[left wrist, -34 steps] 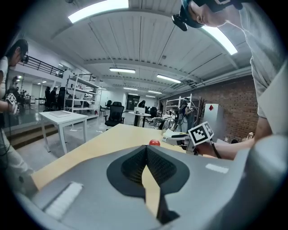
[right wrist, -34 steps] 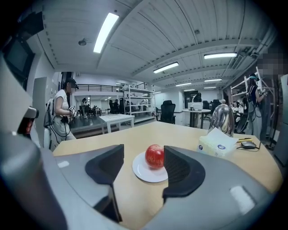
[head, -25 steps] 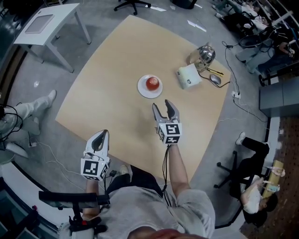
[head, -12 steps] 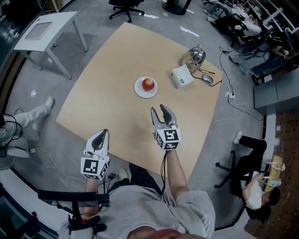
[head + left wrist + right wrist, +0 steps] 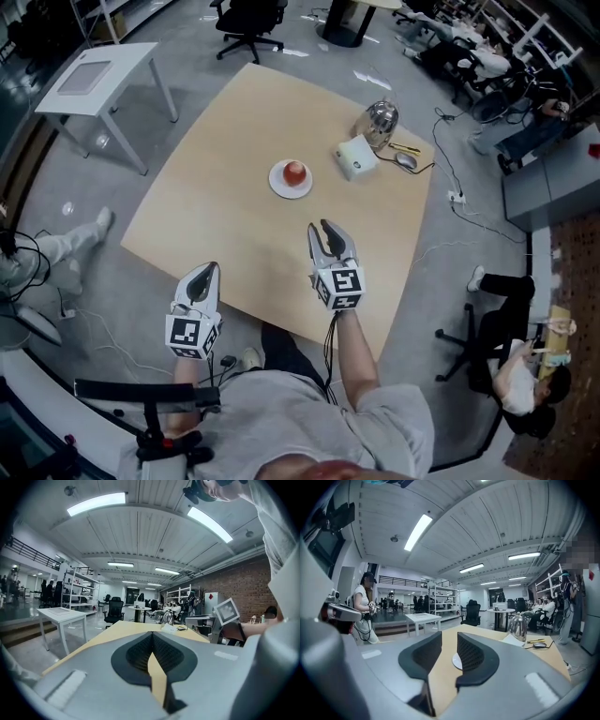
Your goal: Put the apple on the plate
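Apple (image 5: 294,170) on plate (image 5: 278,187), well beyond right gripper's (image 5: 320,228) empty, just-narrowed, parted fingers (image 5: 476,657); left gripper's (image 5: 203,268) fingers together.

Your tabletop (image 5: 225,216): pale wood, rounded corners, standing on a grey floor. Lying directly on it, for your count:
- One white plate (image 5: 279,187), about the middle, a little toward the far edge.
- One white box (image 5: 355,157), nearer the far right corner.
- One shiny metal kettle (image 5: 379,120), just behind the box at the far edge.
- One yellow pen (image 5: 405,147), between kettle and mouse.
- One mouse (image 5: 405,160) at that corner, with its cable (image 5: 427,169) trailing to the right edge.
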{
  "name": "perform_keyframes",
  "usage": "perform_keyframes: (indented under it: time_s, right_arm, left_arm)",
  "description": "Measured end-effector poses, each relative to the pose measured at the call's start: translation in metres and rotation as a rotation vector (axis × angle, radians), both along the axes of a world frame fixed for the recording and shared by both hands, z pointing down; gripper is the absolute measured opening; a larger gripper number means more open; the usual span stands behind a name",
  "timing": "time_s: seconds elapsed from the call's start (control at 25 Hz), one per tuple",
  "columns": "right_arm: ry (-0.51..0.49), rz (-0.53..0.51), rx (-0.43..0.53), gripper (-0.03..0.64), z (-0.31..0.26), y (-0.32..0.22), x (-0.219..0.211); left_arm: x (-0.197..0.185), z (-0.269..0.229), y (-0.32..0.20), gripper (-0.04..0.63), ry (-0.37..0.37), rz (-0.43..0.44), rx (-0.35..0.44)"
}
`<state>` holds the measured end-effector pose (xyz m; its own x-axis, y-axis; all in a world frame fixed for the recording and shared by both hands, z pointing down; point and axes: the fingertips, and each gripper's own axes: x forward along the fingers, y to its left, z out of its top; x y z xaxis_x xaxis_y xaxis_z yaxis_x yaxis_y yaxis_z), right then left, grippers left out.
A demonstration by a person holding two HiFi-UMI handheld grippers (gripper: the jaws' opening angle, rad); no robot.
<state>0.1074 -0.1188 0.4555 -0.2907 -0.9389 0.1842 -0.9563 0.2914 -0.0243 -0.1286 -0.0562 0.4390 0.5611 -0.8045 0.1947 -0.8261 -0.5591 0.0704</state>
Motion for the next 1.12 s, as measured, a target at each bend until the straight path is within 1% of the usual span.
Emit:
perform_keyframes:
  time_s: [0.36,0.6,0.88,1.12]
  right_arm:
    - [-0.003,0.035,0.025,0.087,-0.021,0.036,0.012]
    - [-0.017,0.053,0.039,0.067,-0.032,0.062,0.009]
    - [-0.053,0.063,0.05,0.041,-0.056,0.119,0.01]
    - [-0.053,0.089,0.064,0.029,-0.055,0.143,0.013]
  left_arm:
    - [-0.002,-0.021,0.019,0.018,0.02,0.006,0.045]
    - [-0.004,-0.03,0.034,0.018,0.025,0.015,0.067]
    - [0.002,-0.055,0.075,0.018,0.026,0.026,0.086]
    - [-0.001,-0.05,0.088,0.018,0.03,0.038,0.093]
